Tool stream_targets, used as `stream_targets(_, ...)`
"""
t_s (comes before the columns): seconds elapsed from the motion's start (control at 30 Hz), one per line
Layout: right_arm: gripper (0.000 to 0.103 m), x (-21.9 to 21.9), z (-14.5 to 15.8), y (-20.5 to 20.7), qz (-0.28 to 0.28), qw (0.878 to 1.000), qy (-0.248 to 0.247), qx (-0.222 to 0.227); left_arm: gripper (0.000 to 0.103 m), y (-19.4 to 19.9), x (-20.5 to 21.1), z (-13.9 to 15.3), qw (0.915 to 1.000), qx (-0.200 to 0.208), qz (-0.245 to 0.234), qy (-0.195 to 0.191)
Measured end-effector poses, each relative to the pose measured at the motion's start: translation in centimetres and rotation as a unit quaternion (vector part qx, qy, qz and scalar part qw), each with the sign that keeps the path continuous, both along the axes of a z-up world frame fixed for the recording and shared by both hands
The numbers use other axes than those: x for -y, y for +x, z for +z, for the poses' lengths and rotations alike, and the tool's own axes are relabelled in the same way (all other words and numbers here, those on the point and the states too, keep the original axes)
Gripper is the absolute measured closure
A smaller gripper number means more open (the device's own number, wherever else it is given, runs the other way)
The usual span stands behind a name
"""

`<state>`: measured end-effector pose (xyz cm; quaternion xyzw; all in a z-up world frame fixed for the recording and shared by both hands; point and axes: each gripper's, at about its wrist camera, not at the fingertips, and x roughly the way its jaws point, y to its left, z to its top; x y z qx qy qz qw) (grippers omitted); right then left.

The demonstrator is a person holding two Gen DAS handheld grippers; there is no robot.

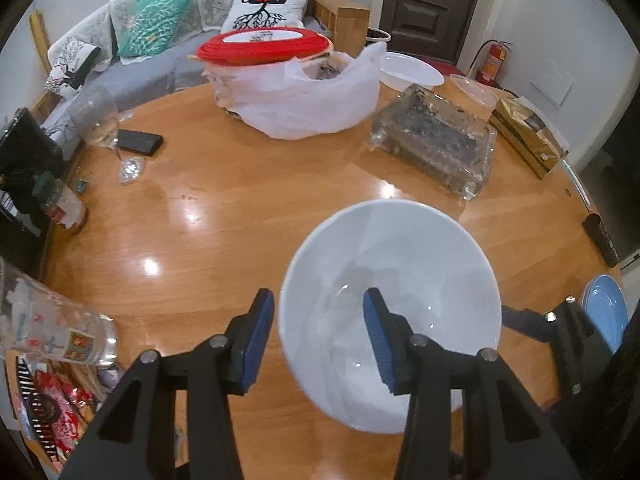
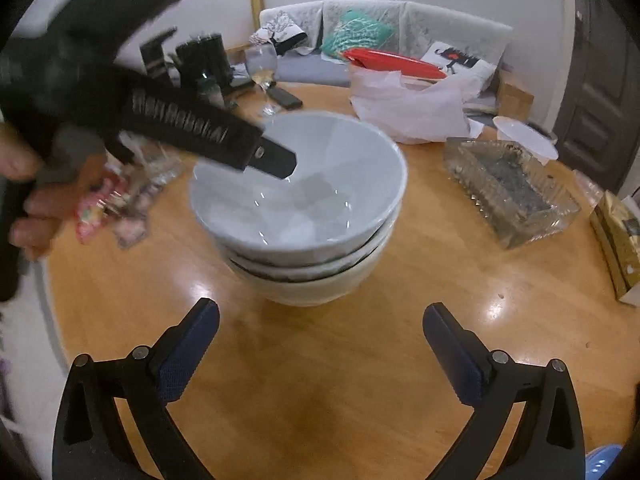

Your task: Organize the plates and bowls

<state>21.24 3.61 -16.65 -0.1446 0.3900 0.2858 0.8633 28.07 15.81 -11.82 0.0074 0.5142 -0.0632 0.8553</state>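
Observation:
A stack of white bowls [image 2: 304,240] stands on the round wooden table [image 2: 360,360]. In the left wrist view my left gripper [image 1: 318,340] is open and straddles the near rim of the top bowl [image 1: 400,280], one finger inside, one outside. It enters the right wrist view from the left with a finger [image 2: 276,162] over the top bowl. My right gripper [image 2: 320,344] is open and empty, a little in front of the stack. Blue plates [image 1: 606,312] lie at the table's right edge.
A white plastic bag [image 1: 304,96] with a red lid [image 1: 264,46] on top, a glass tray [image 1: 436,140], a wine glass [image 1: 100,120], a phone [image 1: 138,142], a gold box [image 1: 528,136], a white basin [image 1: 412,70] and snack packets [image 1: 52,412] ring the table.

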Motion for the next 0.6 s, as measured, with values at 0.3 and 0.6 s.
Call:
stream_targets(0.3,0.002,-1.5,-1.7,1.7,0.039,0.999,0.014,0.009,0.06,1.2,0.2,-1.4,0.9999,-0.007,-0.009,-0.011)
stream_targets(0.6,0.001,-2.8,-2.6,4.3,0.062,0.997,0.024,-0.028,0.077,2.1,-1.7,-2.4,0.9981,-0.008,-0.012,-0.061)
